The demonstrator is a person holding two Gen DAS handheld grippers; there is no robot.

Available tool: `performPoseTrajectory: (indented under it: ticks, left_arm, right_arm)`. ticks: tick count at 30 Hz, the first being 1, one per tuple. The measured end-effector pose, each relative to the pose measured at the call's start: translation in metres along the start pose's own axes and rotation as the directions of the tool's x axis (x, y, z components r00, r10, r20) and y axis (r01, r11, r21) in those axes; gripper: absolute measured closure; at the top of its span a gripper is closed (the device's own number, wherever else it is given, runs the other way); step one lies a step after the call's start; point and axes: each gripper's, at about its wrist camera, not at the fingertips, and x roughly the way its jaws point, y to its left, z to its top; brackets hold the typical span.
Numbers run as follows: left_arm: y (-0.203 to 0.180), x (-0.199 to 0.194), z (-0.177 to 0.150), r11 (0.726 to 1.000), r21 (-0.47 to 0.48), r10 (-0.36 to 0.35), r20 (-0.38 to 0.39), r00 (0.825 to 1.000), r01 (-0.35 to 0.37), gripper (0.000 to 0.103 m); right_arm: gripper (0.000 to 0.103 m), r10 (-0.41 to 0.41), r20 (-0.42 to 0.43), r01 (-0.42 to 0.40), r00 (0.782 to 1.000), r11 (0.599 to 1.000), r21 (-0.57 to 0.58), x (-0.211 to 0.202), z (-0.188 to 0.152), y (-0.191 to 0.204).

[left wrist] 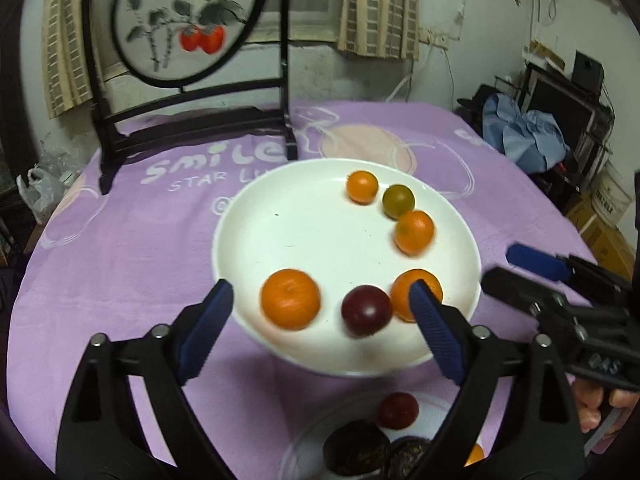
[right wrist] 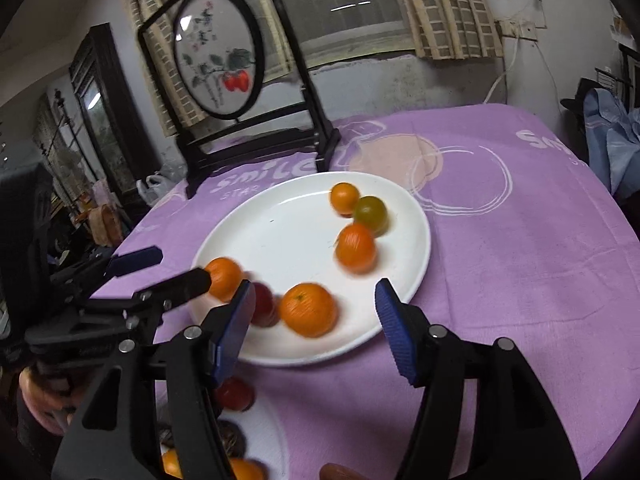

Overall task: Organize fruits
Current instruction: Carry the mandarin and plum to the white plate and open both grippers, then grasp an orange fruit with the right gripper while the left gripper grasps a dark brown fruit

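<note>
A white plate (left wrist: 280, 240) on the purple cloth holds several oranges, one green fruit (left wrist: 398, 201) and a dark red plum (left wrist: 366, 310). My left gripper (left wrist: 320, 320) is open and empty above the plate's near rim, with a big orange (left wrist: 291, 298) and the plum between its fingers. My right gripper (right wrist: 314, 328) is open and empty, hovering over the plate's (right wrist: 288, 236) near edge with an orange (right wrist: 308, 309) between its fingers. The right gripper also shows in the left wrist view (left wrist: 512, 268), beside the plate. A second, near plate (left wrist: 304, 448) holds a red fruit (left wrist: 398, 410) and dark round fruits.
A black-framed round painted screen (left wrist: 188, 20) stands at the table's far left behind the plate. Blue cloth and boxes (left wrist: 524, 136) lie off the table's right edge. Bags (left wrist: 40, 192) sit off the left edge.
</note>
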Motion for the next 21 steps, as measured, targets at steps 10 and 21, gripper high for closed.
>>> performPoseTrajectory:
  ticks: [10, 21]
  left_arm:
    - [0.041, -0.035, -0.061, 0.998, -0.044, 0.045, -0.021, 0.999, -0.045, 0.007]
    - [0.070, -0.054, -0.087, 0.989, -0.131, 0.068, -0.026, 0.997, -0.071, 0.007]
  right_arm:
    - [0.040, 0.078, -0.171, -0.105, 0.982, 0.982, -0.155, -0.010, -0.055, 0.039]
    - [0.040, 0.088, -0.277, -0.139, 0.957, 0.975, -0.172, -0.015, -0.086, 0.044]
